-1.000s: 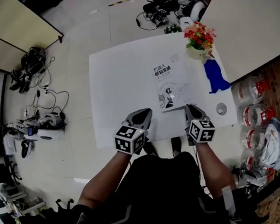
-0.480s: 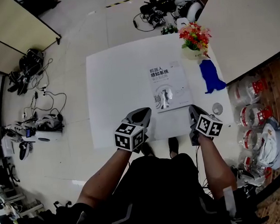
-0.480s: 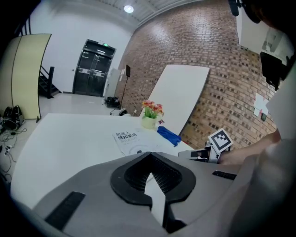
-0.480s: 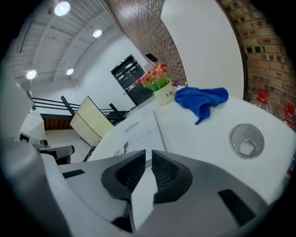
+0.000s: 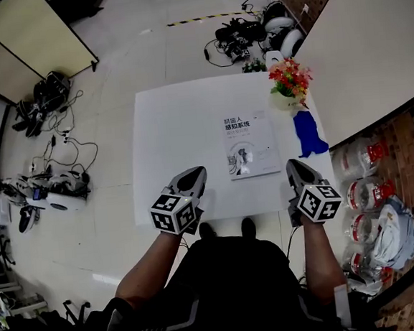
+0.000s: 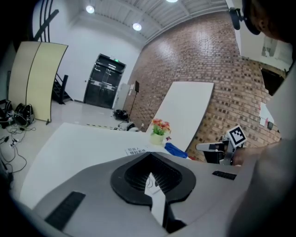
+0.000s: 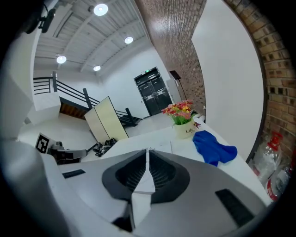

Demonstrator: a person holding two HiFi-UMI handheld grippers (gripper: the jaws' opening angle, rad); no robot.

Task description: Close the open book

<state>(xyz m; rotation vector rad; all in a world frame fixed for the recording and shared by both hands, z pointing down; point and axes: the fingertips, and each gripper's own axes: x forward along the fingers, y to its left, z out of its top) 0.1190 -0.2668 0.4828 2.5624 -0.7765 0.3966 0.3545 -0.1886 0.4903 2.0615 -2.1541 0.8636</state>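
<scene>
Book (image 5: 249, 144) is lying on table (image 5: 176, 142), right of centre. Flower pot (image 5: 287, 88) is sitting at far right corner, cloth (image 5: 309, 134) lying along right edge beside book. Left gripper (image 5: 197, 171) and right gripper (image 5: 292, 165) are hovering over near edge.

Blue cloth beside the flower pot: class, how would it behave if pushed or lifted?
The blue cloth lies crumpled in folds, so it would probably bunch when pushed and droop when lifted. It looks thin, likely light.

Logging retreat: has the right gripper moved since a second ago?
Yes. The right gripper has drawn away from the white paperback book's near right corner, rightward.
</scene>
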